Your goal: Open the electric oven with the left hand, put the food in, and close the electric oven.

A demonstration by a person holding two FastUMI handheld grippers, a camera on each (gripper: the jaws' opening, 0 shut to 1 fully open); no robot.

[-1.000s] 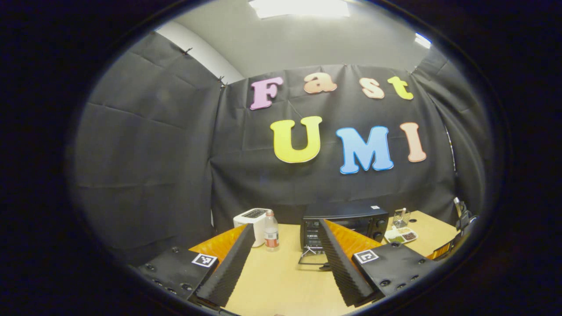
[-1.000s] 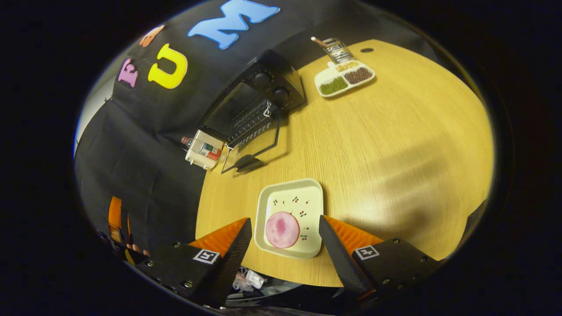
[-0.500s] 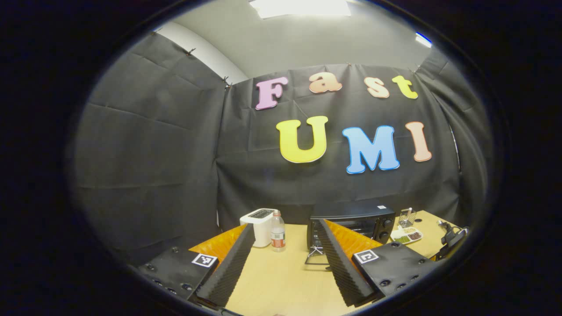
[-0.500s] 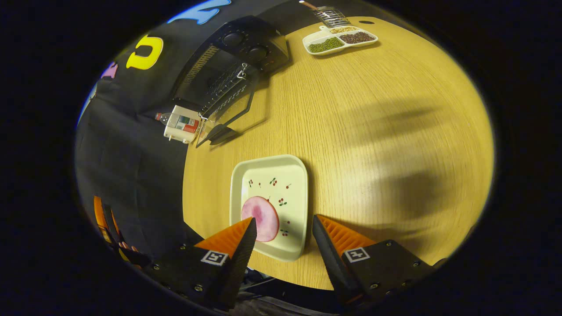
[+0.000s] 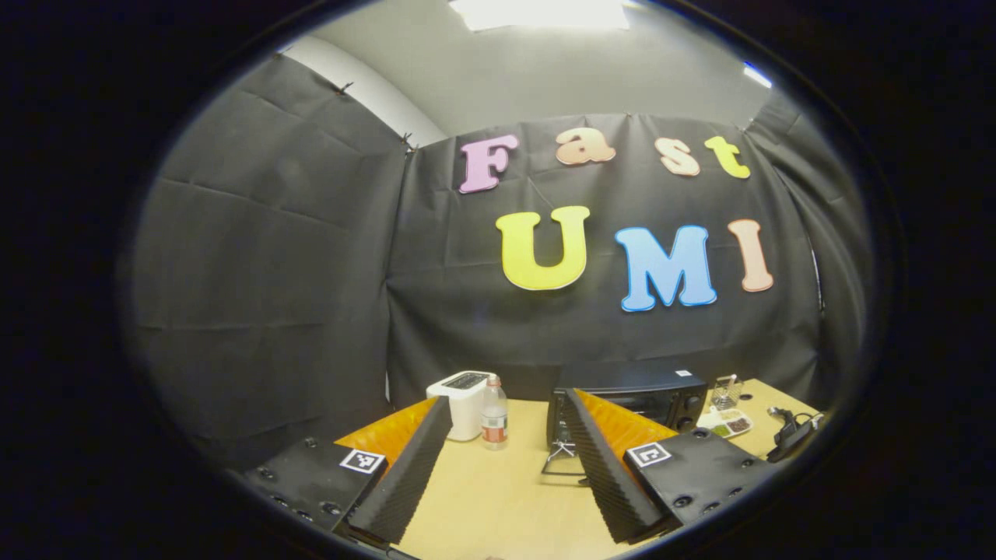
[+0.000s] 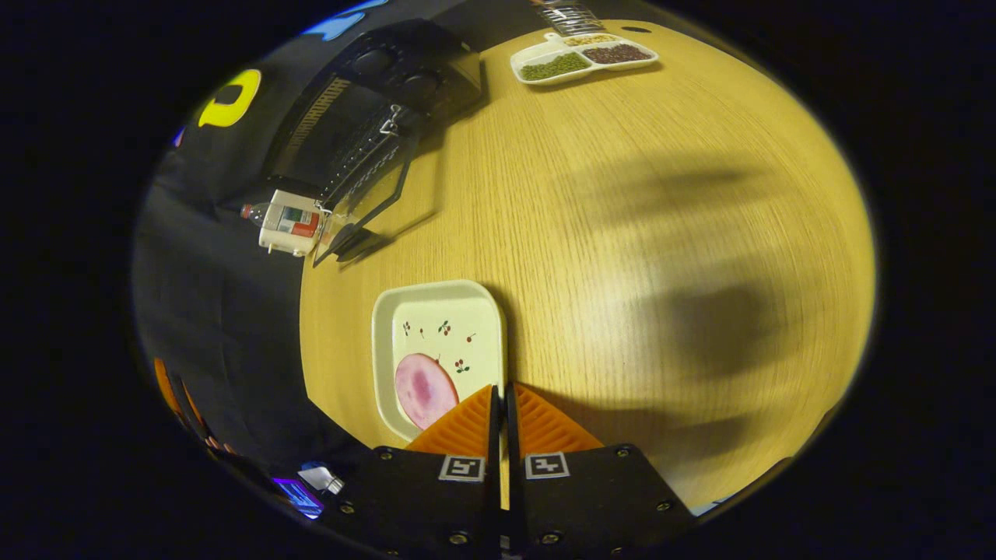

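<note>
The black electric oven (image 5: 630, 385) stands at the back of the wooden table, its glass door (image 5: 564, 467) folded down flat in front of it. My left gripper (image 5: 507, 398) hangs open above the table, well short of the oven, with nothing between its fingers. In the right gripper view the oven (image 6: 373, 85) and its lowered door (image 6: 373, 194) lie far off at the upper left. A square cream plate (image 6: 436, 327) near the table's front edge carries a round pink slice of food (image 6: 424, 389). My right gripper (image 6: 500, 386) is shut on the plate's right rim.
A white toaster (image 5: 467, 400) and a small bottle (image 5: 493, 412) stand left of the oven. A divided dish of beans (image 6: 583, 58) and a metal rack sit right of it. Bare table (image 6: 661, 233) stretches to the right of the plate.
My right gripper has dropped to the plate and gone from wide open to shut on its right rim. The left gripper has drifted slightly and stays open.
</note>
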